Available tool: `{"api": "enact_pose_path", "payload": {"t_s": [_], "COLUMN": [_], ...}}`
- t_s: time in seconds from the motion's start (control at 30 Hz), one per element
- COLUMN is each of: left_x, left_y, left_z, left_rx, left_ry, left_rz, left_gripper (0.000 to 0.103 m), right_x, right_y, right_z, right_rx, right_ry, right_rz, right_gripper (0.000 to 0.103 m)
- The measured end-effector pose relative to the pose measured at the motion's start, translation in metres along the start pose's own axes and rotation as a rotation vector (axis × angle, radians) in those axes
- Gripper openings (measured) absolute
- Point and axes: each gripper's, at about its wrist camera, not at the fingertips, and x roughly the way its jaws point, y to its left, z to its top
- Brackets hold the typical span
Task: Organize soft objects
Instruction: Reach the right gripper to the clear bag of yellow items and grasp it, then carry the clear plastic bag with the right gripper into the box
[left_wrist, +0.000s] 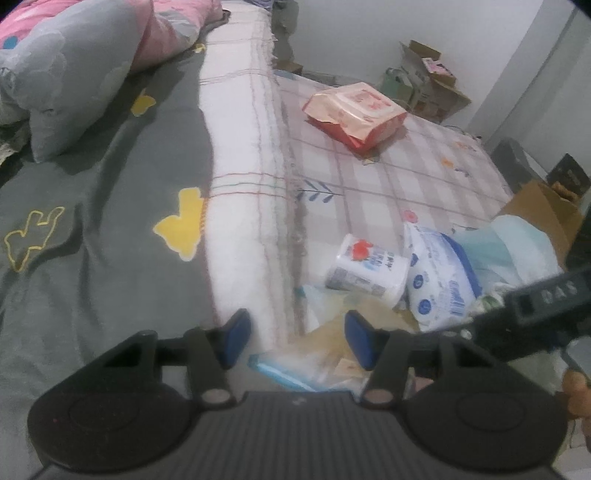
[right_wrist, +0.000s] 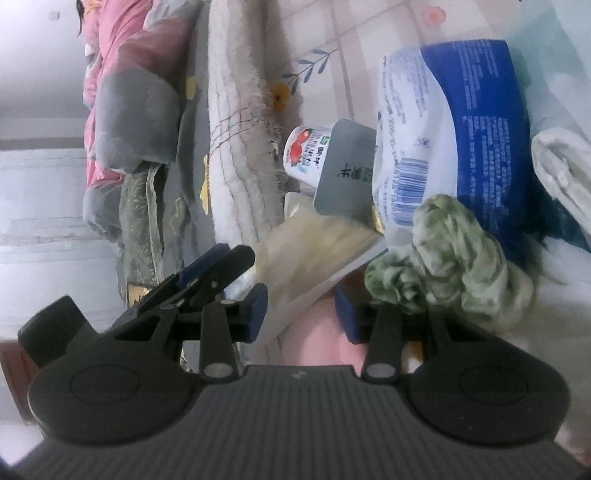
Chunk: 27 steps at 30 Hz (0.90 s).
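- The soft things lie heaped on the bed (left_wrist: 424, 177), at its near corner: a blue-and-white pack (left_wrist: 439, 280), a small white roll (left_wrist: 365, 269) just left of it, a clear bag (left_wrist: 332, 354) in front, pale folded cloth behind.
- The pack is the landmark. In the right view a green-and-white cloth wad (right_wrist: 447, 258) rests against its lower edge, with a white towel (right_wrist: 561, 166) to its right.
- Left claw (left_wrist: 295, 339): jaws about half open, nothing between the pads. It hangs over the clear bag, just in front of the roll, probably lining up a pick.
- Right claw (right_wrist: 301, 314): jaws fairly narrow, gripping nothing I can make out. The bag's edge lies between the pads; the wad sits just past the right finger.
- Both claws crowd the same heap, likely to sort it jointly.
- Farther from the pack, a red pouch (left_wrist: 354, 114) lies alone mid-bed; a grey quilt (left_wrist: 92, 221) and a rolled white blanket (left_wrist: 243, 184) lie to the left.
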Motion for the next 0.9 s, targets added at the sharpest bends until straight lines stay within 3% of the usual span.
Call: {"api": "enact_pose_path", "payload": {"t_s": [0.3,0.6,0.73,0.9], "left_x": [-0.002,0.006,0.007,-0.008], "left_y": [0.003,0.003,0.002,-0.003], "left_z": [-0.002,-0.002,-0.004,-0.008], "left_rx": [-0.050,-0.084,-0.121,-0.125], "left_ry": [0.058,0.102,0.125,0.098], "left_rz": [-0.138,-0.127,-0.153,-0.171], "left_gripper": [0.055,0.055,0.047,0.043], "right_x": [0.011,0.021,0.019,0.007], "right_y": [-0.008,-0.011,-0.011,-0.006], "right_z": [0.007,0.010,0.009,0.004], "right_rx": [0.048,0.064,0.058,0.030], "right_ry": [-0.010,-0.008,-0.020,-0.047], "right_rz": [0.015,0.013,0.031,0.062], "right_gripper": [0.041,0.033,0.023,0.018]}}
